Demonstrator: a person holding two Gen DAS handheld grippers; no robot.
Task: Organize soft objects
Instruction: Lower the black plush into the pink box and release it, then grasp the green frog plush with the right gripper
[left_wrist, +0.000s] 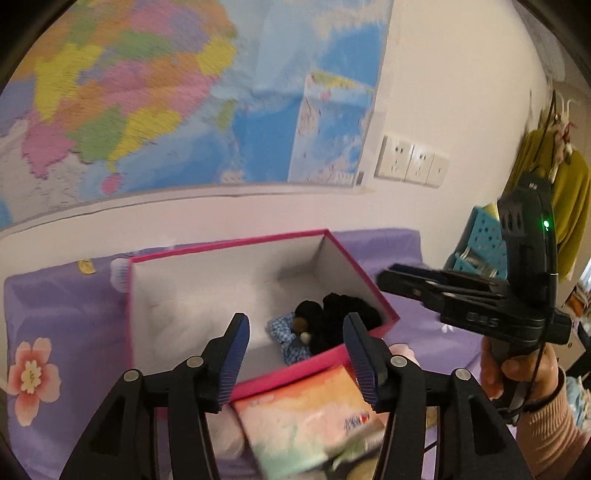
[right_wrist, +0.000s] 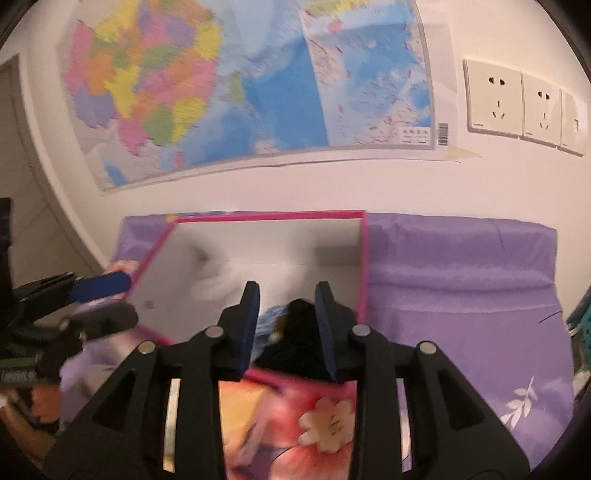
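A pink-rimmed box (left_wrist: 229, 254) with white inner walls sits on a purple flowered bedspread (left_wrist: 62, 306). In its near right corner lie black soft items (left_wrist: 343, 314) and a blue checked cloth (left_wrist: 284, 332). My left gripper (left_wrist: 297, 354) hovers open over the box's near wall. A blurred, colourful tissue pack (left_wrist: 306, 417) shows below and between its fingers, in front of the box, and no pad presses on it. My right gripper (right_wrist: 288, 325) is open above the black soft items (right_wrist: 295, 347), which show between its fingers without being pinched. From the side, the right gripper (left_wrist: 406, 284) reaches over the box's right rim.
A map (right_wrist: 229, 81) hangs on the white wall behind the box (right_wrist: 266, 218), with wall sockets (right_wrist: 517, 103) to its right. A blue perforated basket (left_wrist: 480, 247) and a yellow garment (left_wrist: 569, 192) are at the far right. A hand (left_wrist: 517, 373) holds the right gripper.
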